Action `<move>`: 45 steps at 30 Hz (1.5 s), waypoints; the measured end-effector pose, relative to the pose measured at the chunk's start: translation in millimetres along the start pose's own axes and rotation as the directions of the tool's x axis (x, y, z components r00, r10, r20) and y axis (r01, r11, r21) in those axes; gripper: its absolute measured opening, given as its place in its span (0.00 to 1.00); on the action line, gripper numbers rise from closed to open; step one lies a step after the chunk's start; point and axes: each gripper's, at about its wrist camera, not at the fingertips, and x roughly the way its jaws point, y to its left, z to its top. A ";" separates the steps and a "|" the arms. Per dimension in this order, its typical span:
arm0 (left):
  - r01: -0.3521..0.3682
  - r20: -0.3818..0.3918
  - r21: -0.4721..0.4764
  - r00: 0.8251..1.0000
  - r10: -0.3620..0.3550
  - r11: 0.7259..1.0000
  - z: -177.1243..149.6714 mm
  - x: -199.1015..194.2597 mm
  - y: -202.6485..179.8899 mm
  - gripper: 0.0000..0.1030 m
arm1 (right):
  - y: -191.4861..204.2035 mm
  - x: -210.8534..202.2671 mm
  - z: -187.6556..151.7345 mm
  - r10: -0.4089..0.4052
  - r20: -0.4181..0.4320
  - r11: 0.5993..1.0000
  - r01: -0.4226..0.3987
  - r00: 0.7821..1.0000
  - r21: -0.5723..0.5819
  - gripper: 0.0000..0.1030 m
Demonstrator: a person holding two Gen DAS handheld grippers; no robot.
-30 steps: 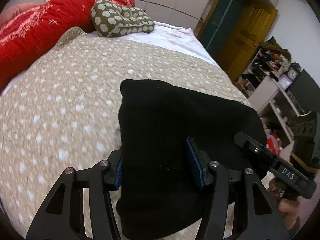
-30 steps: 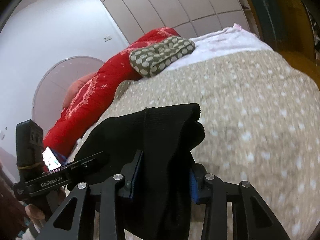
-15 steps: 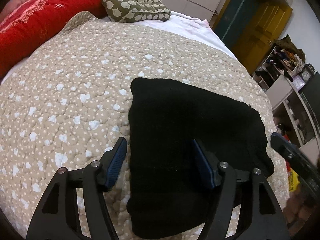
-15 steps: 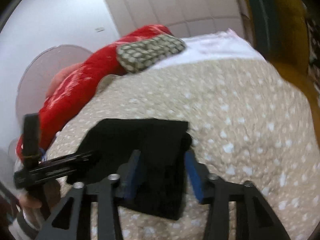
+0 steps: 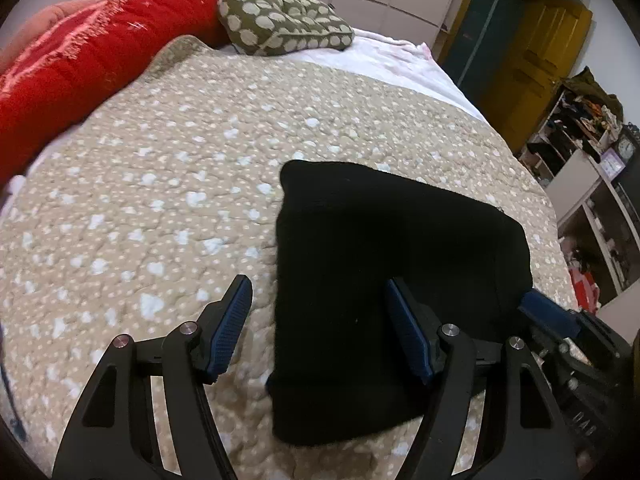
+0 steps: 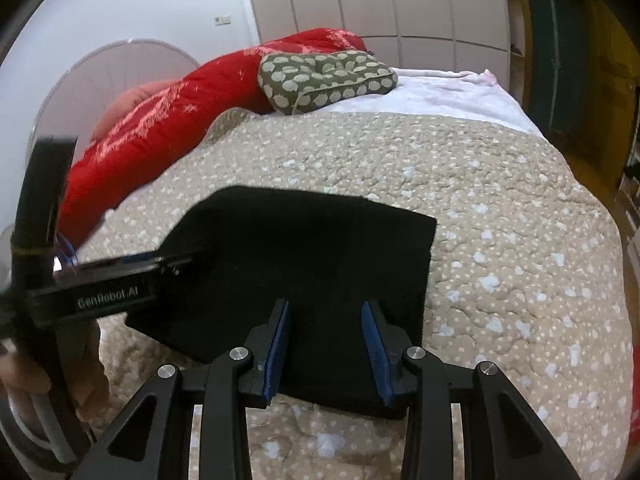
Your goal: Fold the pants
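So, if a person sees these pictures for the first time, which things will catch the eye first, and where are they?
First, the folded black pants lying flat in the middle of the beige spotted quilt. Next, the bright red blanket along the far left edge of the bed, with the olive dotted cushion beside it. In front, the left tongs stand open over the pants' left edge.

Folded black pants (image 5: 392, 264) flat on beige quilt (image 5: 168, 184); left gripper (image 5: 320, 324) just opening, wide, gripping nothing.
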 end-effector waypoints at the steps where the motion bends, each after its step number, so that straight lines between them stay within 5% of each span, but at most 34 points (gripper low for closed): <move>1: -0.014 0.008 0.002 1.000 0.014 1.000 -1.6 -3.7 -0.5 0.68 | -1.7 -4.5 -0.9 -0.003 0.009 1.000 0.003 1.000 0.011 0.35; 8: -0.109 0.040 0.033 0.993 0.108 0.993 -12.6 -19.1 -4.1 0.68 | -1.6 -10.3 -0.6 -0.035 0.000 0.998 0.035 0.999 0.056 0.36; 19: -0.166 0.078 0.039 0.984 0.163 0.985 -33.0 -41.6 -14.5 0.68 | -2.3 -30.1 -6.1 -0.043 0.022 0.993 0.041 0.999 0.114 0.41; 45: -0.184 0.152 0.060 0.973 0.173 0.981 -61.0 -92.2 -37.1 0.68 | 26.3 -66.3 -26.0 -0.035 0.050 0.995 0.030 0.998 0.095 0.45</move>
